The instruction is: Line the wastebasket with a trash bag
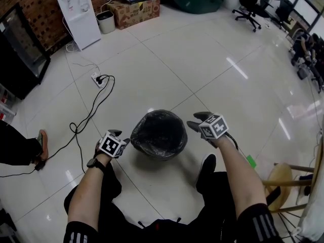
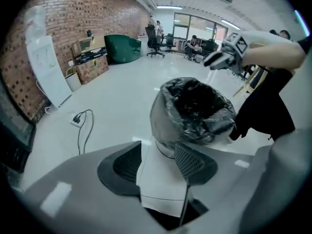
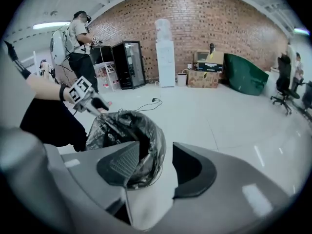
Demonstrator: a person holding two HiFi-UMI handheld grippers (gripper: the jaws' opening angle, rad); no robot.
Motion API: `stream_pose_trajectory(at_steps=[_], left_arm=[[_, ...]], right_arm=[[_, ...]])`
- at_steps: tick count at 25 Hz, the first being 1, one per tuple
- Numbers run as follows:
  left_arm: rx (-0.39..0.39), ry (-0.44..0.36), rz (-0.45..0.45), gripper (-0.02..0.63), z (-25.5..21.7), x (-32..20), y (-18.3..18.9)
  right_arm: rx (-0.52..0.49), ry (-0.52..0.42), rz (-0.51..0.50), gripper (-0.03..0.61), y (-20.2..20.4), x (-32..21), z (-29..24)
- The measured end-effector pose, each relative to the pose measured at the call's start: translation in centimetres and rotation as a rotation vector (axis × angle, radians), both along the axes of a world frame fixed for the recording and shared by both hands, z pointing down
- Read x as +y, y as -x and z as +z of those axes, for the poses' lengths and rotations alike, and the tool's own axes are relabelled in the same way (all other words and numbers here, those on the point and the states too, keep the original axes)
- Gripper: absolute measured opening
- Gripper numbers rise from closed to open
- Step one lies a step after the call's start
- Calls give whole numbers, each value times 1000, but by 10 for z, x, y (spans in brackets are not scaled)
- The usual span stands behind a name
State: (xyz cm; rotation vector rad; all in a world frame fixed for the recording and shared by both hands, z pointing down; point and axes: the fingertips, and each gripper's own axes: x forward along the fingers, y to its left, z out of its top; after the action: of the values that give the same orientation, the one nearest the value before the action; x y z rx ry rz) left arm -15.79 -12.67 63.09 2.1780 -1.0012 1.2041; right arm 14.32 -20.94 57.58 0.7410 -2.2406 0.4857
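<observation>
A small round wastebasket [image 1: 158,134] stands on the pale tiled floor, lined with a black trash bag [image 2: 195,111] whose crinkled edge is folded over the rim. My left gripper [image 1: 120,136] hovers just left of the basket, open, with nothing between its jaws. In the left gripper view, its jaws [image 2: 158,147] frame the basket's lower wall. At the basket's right rim my right gripper [image 1: 196,120] is also open and holds nothing. In the right gripper view [image 3: 156,147], the bagged basket [image 3: 126,130] shows beyond the left jaw, apart from the pads.
A black cable and power strip [image 1: 97,79] lie on the floor at the back left. Near the brick wall stand a white water dispenser [image 1: 78,14] and cardboard boxes [image 1: 134,11]. A wooden stool [image 1: 283,178] is at the right, and another person's foot [image 1: 43,142] at the left.
</observation>
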Motion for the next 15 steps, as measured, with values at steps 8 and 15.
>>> stream_pose_trajectory(at_steps=[8,15], left_arm=[[-42,51,115,209,14,49,-10],[-5,43,113,209,36,41,-45]], right_arm=[[21,7,-68,195,64,-55,4],[28,21,-89,178,83,-81,27]])
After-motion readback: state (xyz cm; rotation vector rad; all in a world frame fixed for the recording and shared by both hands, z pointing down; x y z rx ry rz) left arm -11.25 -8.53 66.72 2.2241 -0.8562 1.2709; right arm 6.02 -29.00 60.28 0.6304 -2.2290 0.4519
